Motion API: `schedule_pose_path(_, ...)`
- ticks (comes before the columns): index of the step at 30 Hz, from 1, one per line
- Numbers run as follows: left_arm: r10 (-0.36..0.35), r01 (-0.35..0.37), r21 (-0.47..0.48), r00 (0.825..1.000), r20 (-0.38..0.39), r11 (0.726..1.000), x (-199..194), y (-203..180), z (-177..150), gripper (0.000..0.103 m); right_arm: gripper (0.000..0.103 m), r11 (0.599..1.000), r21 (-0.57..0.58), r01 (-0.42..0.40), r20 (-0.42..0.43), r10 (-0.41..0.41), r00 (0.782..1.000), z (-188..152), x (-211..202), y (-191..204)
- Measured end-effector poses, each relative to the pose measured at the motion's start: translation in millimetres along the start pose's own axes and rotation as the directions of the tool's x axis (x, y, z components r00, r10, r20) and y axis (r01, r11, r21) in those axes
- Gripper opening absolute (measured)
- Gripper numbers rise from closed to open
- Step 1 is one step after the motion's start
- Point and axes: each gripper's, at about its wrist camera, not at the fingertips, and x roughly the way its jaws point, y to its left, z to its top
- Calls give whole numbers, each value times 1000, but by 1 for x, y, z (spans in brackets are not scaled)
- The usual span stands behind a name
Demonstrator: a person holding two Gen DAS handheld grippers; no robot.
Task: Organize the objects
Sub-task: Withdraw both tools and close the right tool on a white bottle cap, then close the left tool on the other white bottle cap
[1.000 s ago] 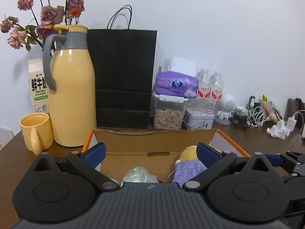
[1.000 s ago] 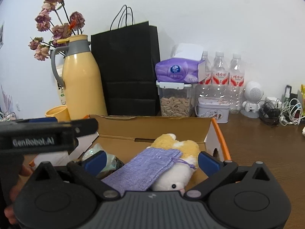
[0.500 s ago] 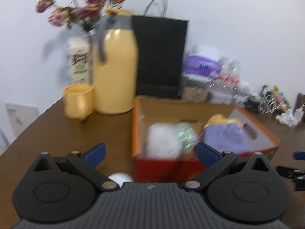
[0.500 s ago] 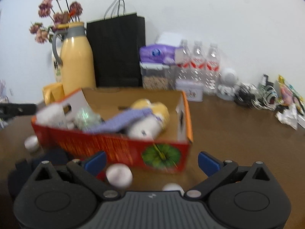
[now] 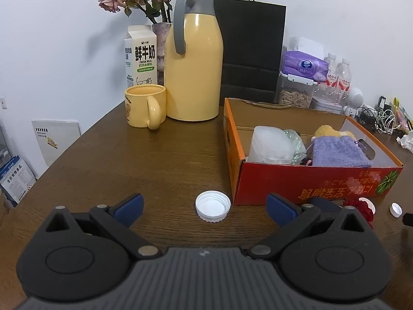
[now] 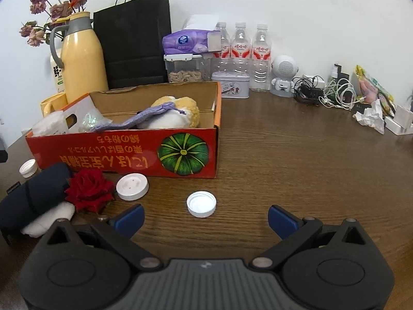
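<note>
A red cardboard box [image 5: 309, 180] [image 6: 124, 155] stands on the brown table, holding a purple pouch [image 5: 338, 152], a yellow plush toy [image 6: 180, 111], a clear plastic container [image 5: 271, 144] and a shiny wrapper. My left gripper [image 5: 205, 209] is open and empty, a white cap [image 5: 212, 206] lying between its fingertips on the table. My right gripper [image 6: 205, 217] is open and empty, just behind another white cap [image 6: 201, 203]. A white round lid [image 6: 132, 187], a red rose [image 6: 89, 190] and a dark rolled cloth [image 6: 33, 196] lie in front of the box.
A yellow thermos [image 5: 193, 59], yellow mug [image 5: 145, 106], milk carton [image 5: 140, 56] and black paper bag [image 5: 250, 49] stand at the back. Water bottles [image 6: 241, 51], a tin, a tissue pack, a small robot figure [image 6: 284, 75] and tangled cables [image 6: 333, 95] line the wall.
Both grippers have pulled back from over the box to low above the table in front of it. The caps, lid, rose and cloth have come into view.
</note>
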Motion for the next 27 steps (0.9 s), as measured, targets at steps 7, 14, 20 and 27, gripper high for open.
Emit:
schedule_pose_path(7, -11, 11, -18, 1000, -25, 1000, 8, 1, -3, 103, 59, 1000, 1, -7, -52, 7, 999, 8, 25, 0)
schedule_pose_path(14, -8, 6, -21, 998, -64, 1000, 24, 1, -2, 103, 27, 1000, -11, -27, -48, 26, 999, 6, 31, 2)
schedule_pose_path(20, 32, -33, -5, 995, -98, 999, 45, -3, 1, 103, 27, 999, -50, -21, -20, 20, 1000, 3, 30, 9)
schedule_pose_path(27, 71, -71, 5, 988, -134, 997, 73, -12, 2, 77, 27, 998, -53, -19, -8, 19, 1000, 1, 29, 10)
